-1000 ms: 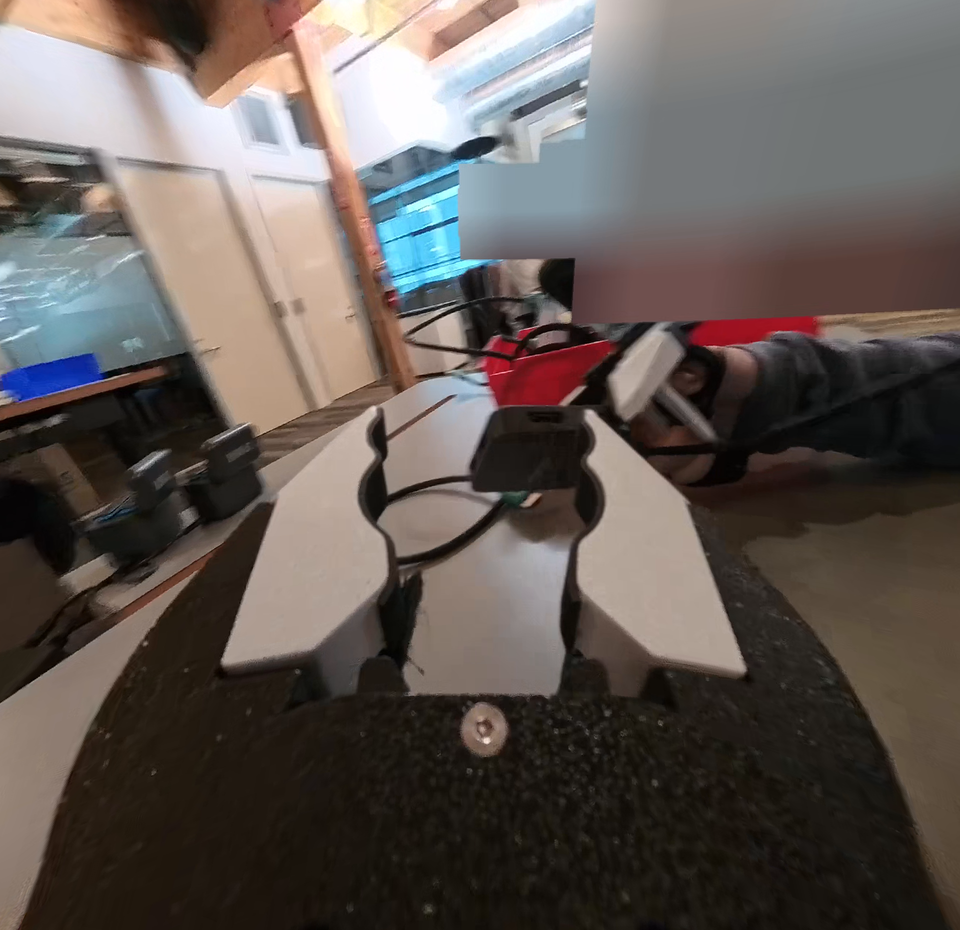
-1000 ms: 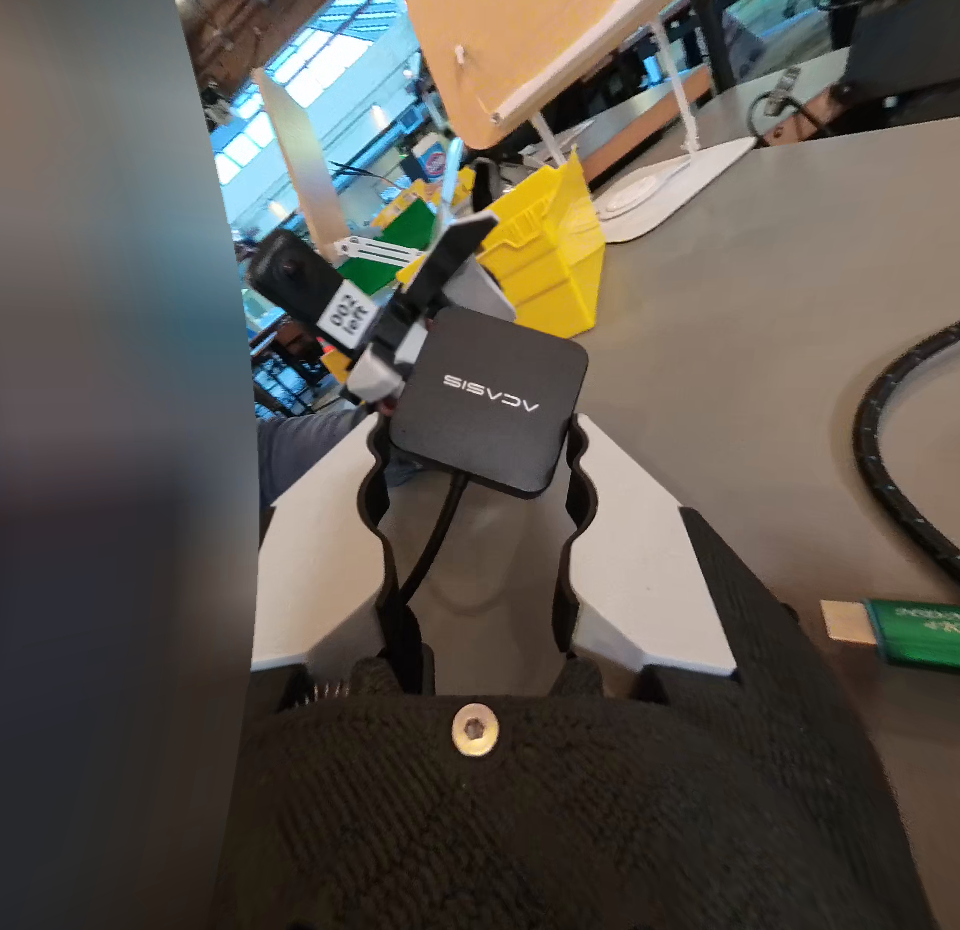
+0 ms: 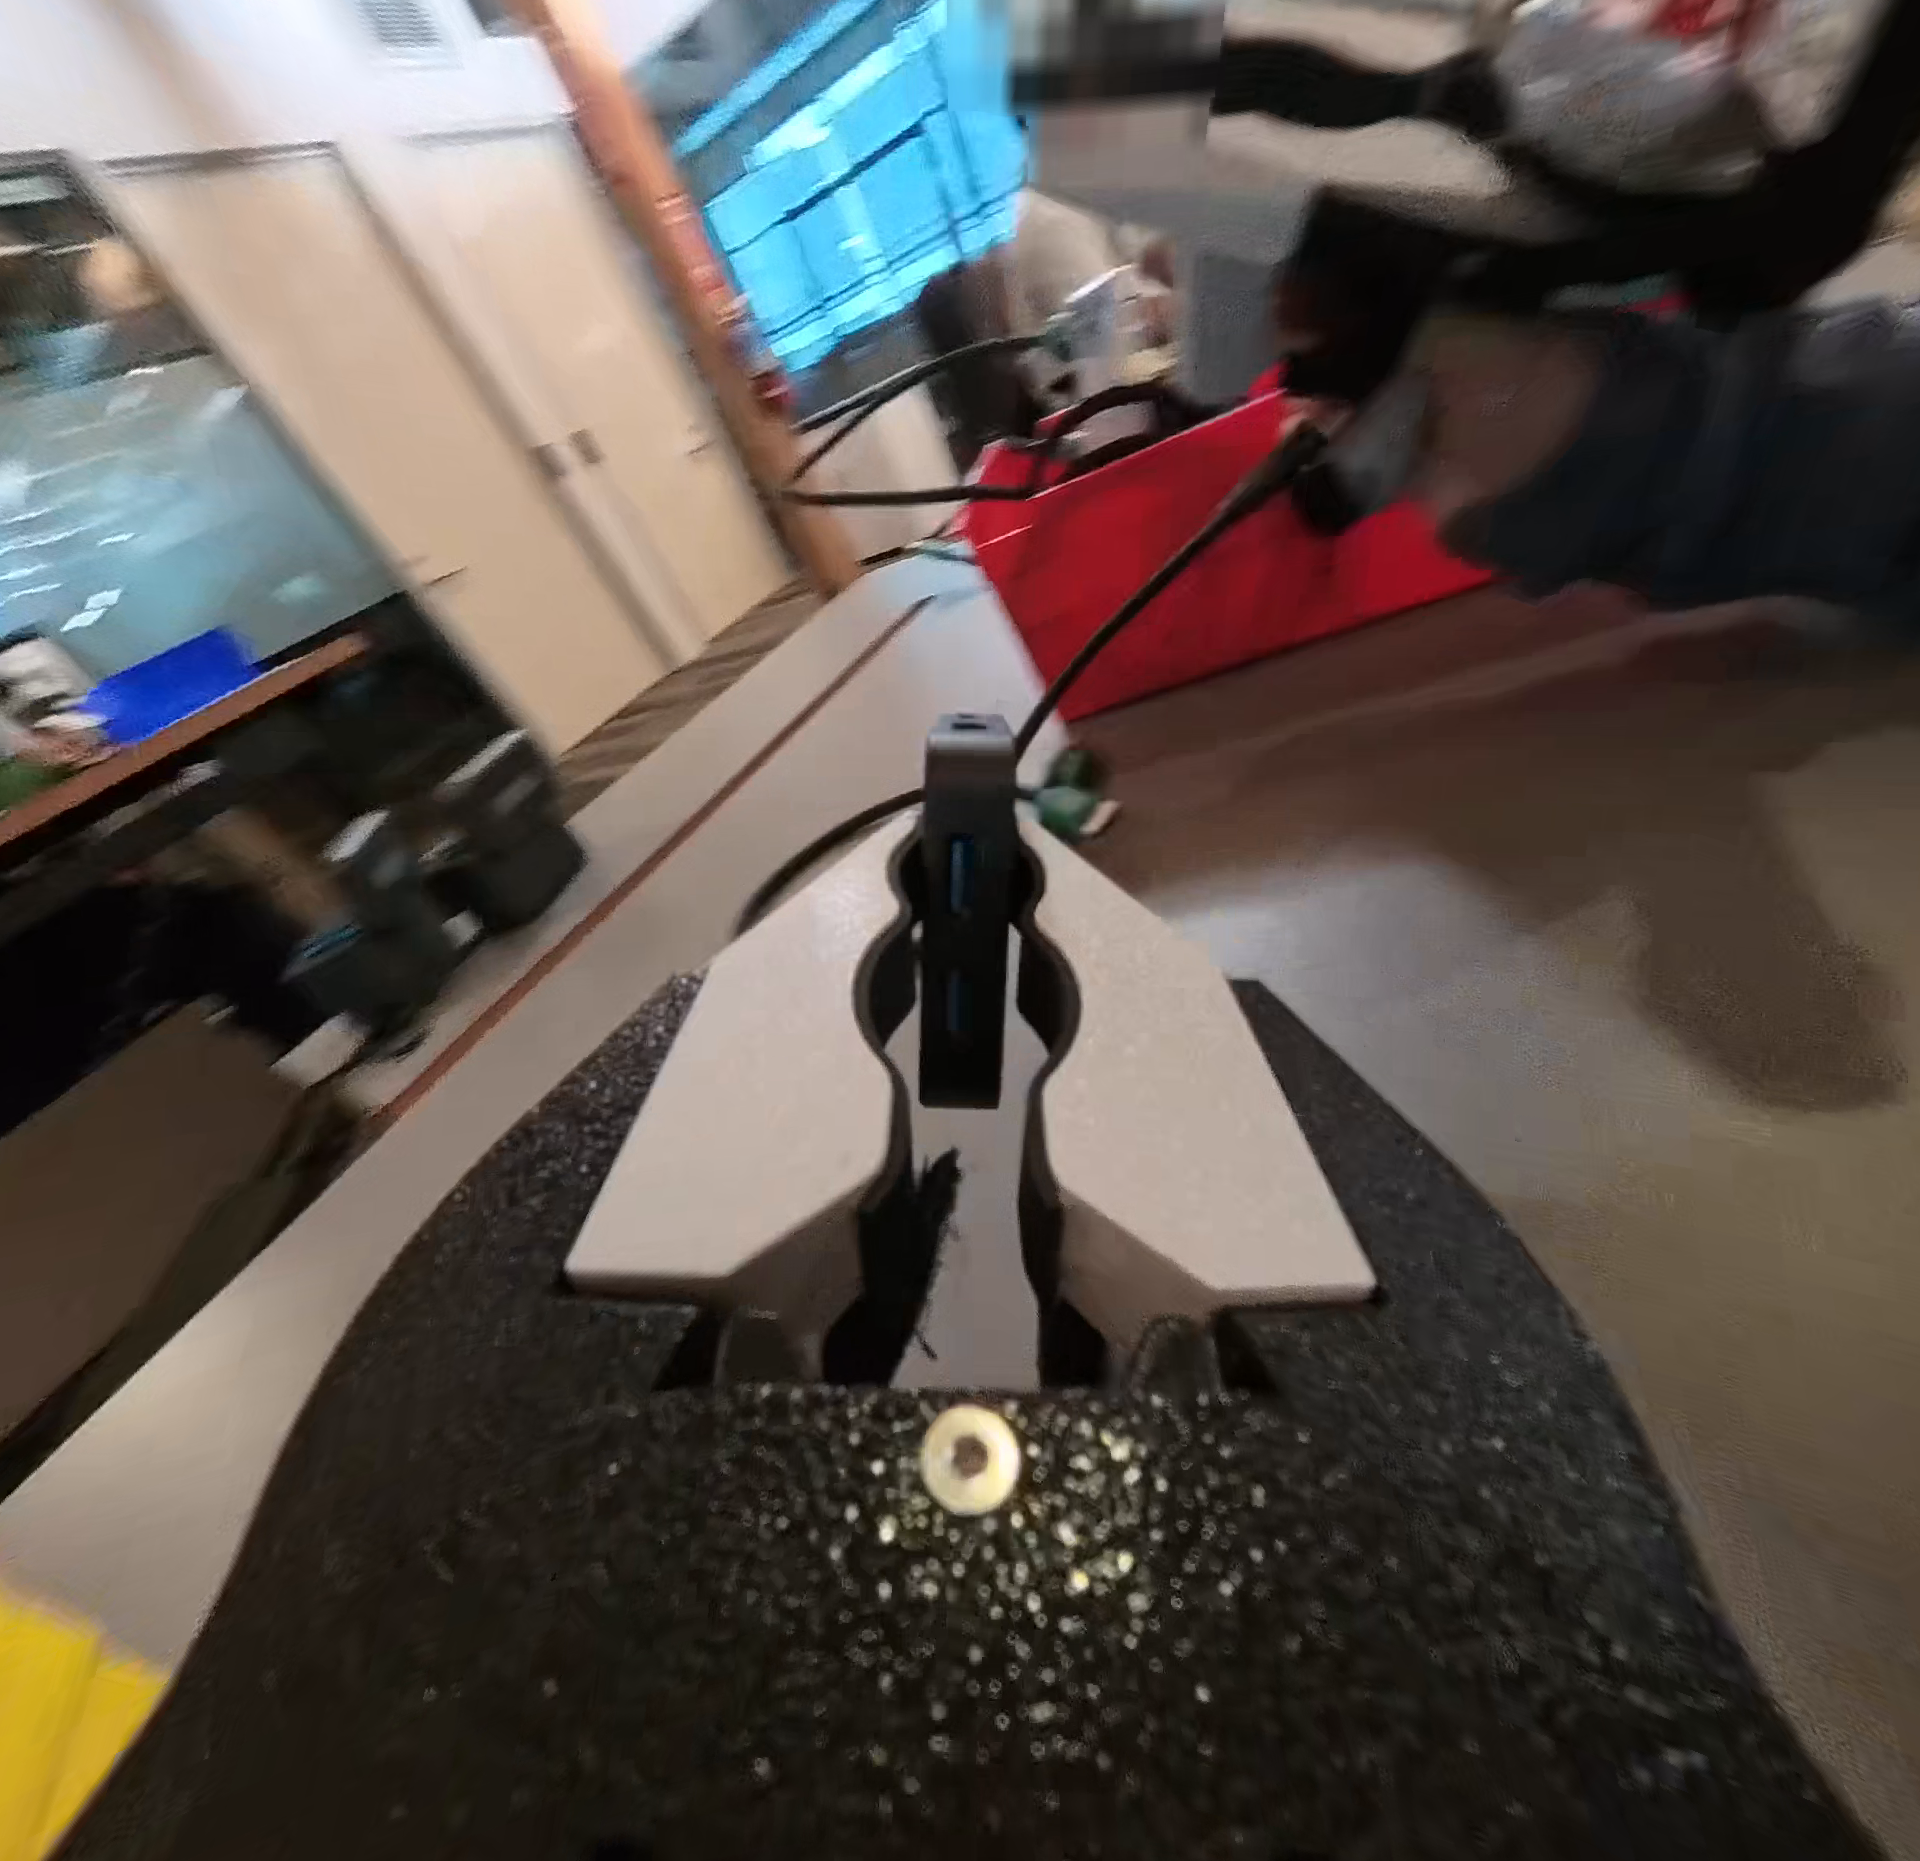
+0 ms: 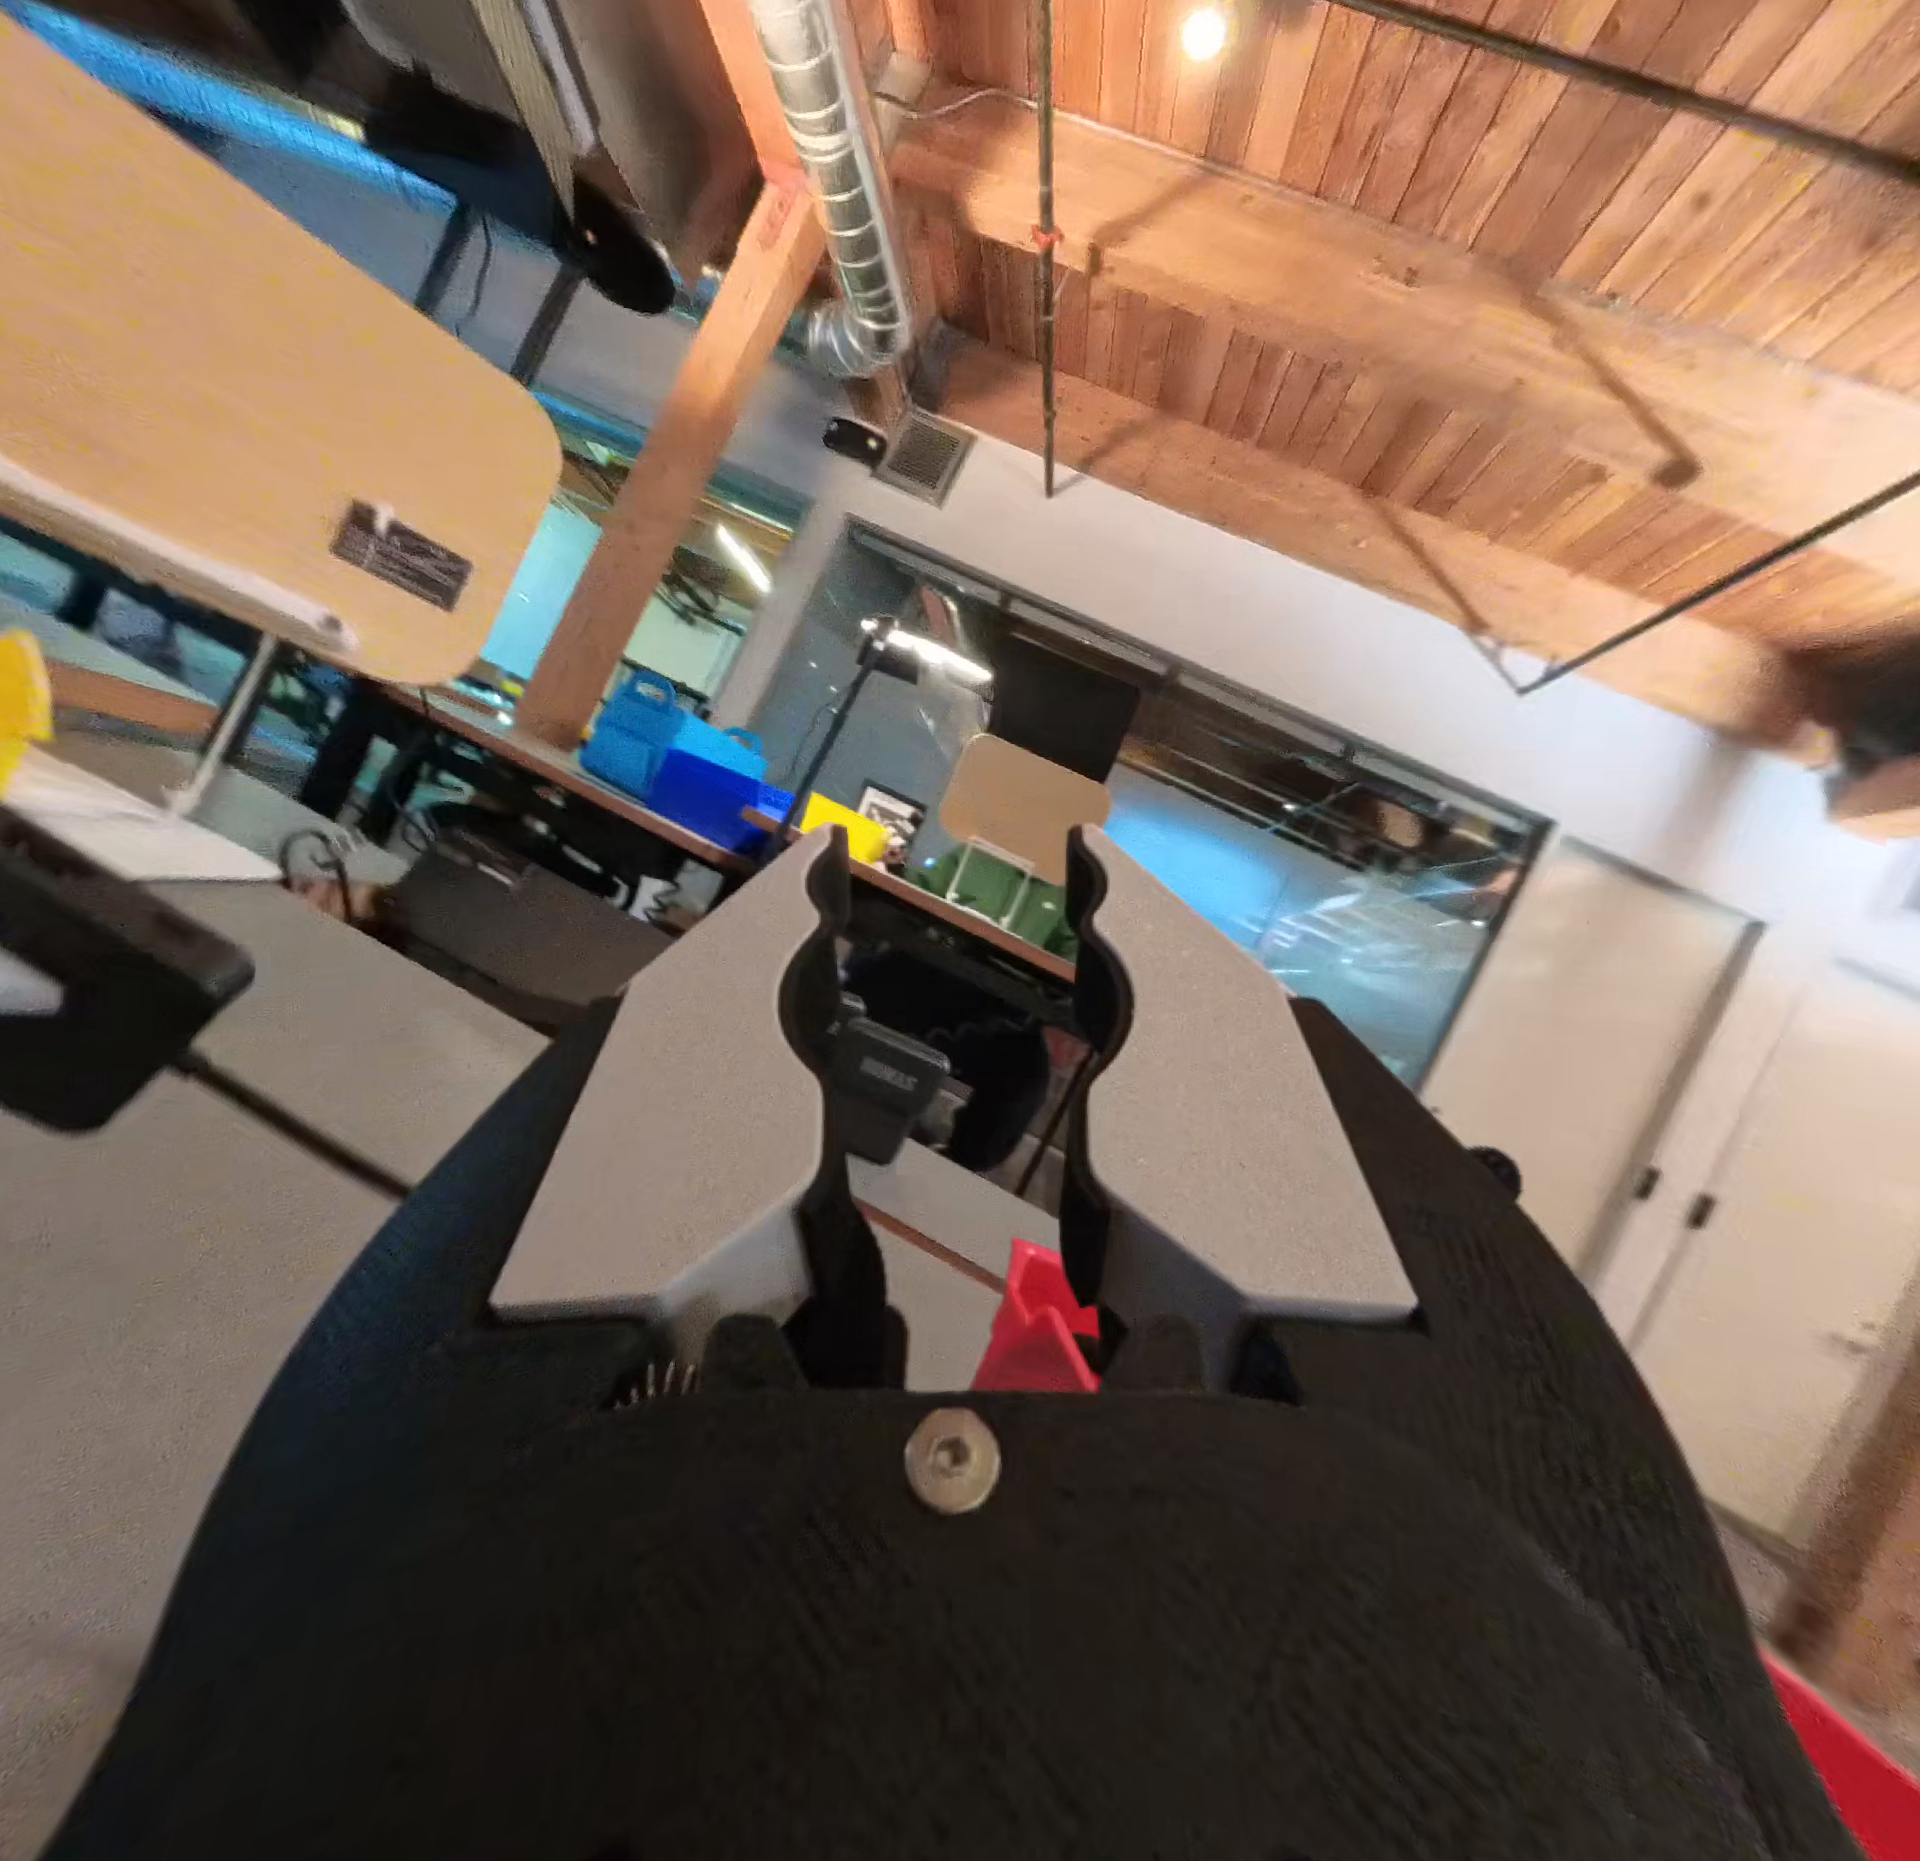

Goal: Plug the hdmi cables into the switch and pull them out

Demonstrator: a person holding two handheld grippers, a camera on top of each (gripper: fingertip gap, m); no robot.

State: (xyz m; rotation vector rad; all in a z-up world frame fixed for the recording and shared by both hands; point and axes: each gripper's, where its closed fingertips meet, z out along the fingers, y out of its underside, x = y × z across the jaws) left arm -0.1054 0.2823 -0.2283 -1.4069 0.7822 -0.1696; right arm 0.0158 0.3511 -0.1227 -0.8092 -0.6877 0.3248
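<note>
My left gripper [image 3: 968,876] is shut on the black switch [image 3: 966,928] and holds it on edge above the grey table [image 3: 1507,1136], with the blue ports facing me. A thin black cable [image 3: 1132,616] runs from the switch up to the right. A green HDMI plug [image 3: 1070,798] lies on the table just beyond the fingertips. My right gripper [image 4: 956,855] is open and empty, tilted up toward the room. The switch [image 4: 94,1011] shows at the left edge of the right wrist view, with its cable [image 4: 291,1125].
A red bin [image 3: 1226,544] stands on the table behind the switch and also shows under my right gripper [image 4: 1039,1323]. A blurred arm in a dark sleeve [image 3: 1714,481] crosses the upper right. The table's left edge [image 3: 623,897] runs close by. A wooden board [image 4: 208,377] hangs at the upper left.
The right gripper has let go of the switch and swung up and away. The left gripper has closed on the switch, which now stands on edge instead of flat.
</note>
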